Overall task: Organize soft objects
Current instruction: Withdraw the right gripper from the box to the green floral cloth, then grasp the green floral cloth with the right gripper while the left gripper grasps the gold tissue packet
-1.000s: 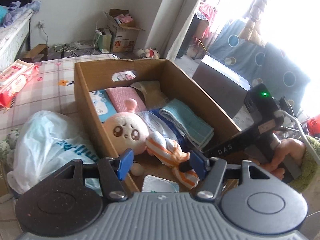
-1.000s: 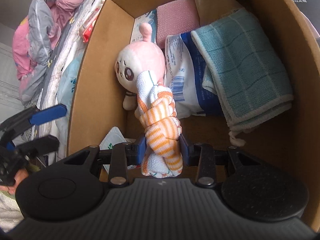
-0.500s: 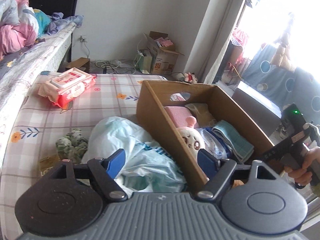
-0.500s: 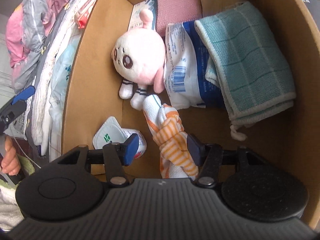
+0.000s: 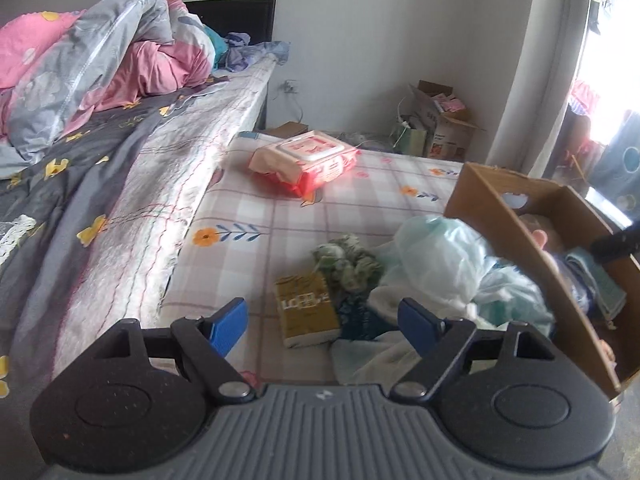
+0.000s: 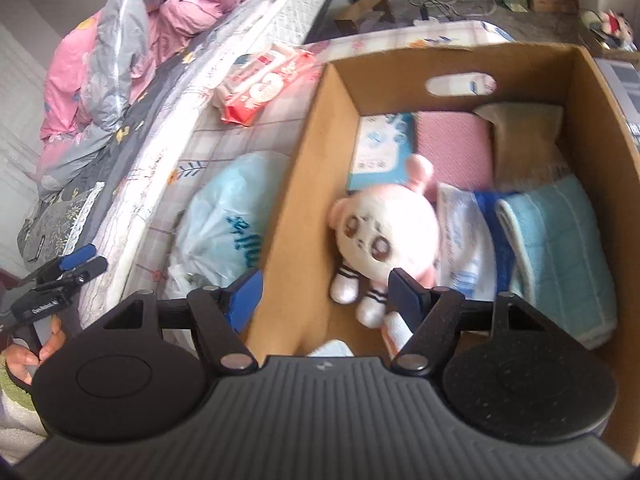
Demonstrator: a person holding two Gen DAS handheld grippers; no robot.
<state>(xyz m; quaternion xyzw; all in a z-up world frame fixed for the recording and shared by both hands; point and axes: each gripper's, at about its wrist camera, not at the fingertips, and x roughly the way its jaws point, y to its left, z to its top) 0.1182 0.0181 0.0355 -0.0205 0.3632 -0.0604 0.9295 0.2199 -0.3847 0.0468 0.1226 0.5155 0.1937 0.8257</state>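
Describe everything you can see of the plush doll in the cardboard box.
The plush doll looks soft and fuzzy, with a big round cream-white face, pink back of the head, one pink stalk on top, small ears, brown embroidered eyes and short legs in white socks with dark stripes. It lies face up on the floor of the cardboard box, near its left wall. Its head rests against a blue-and-white packet and a pale blue card. In the left wrist view only its pink top shows above the box wall.

Your left gripper (image 5: 322,322) tilts downward, its blue pads (image 5: 226,324) apart and the jaws opening — nothing between them. Your right gripper (image 6: 324,294) angles down more steeply, jaws also opening and empty. Your left hand (image 6: 34,350) grips its handle.
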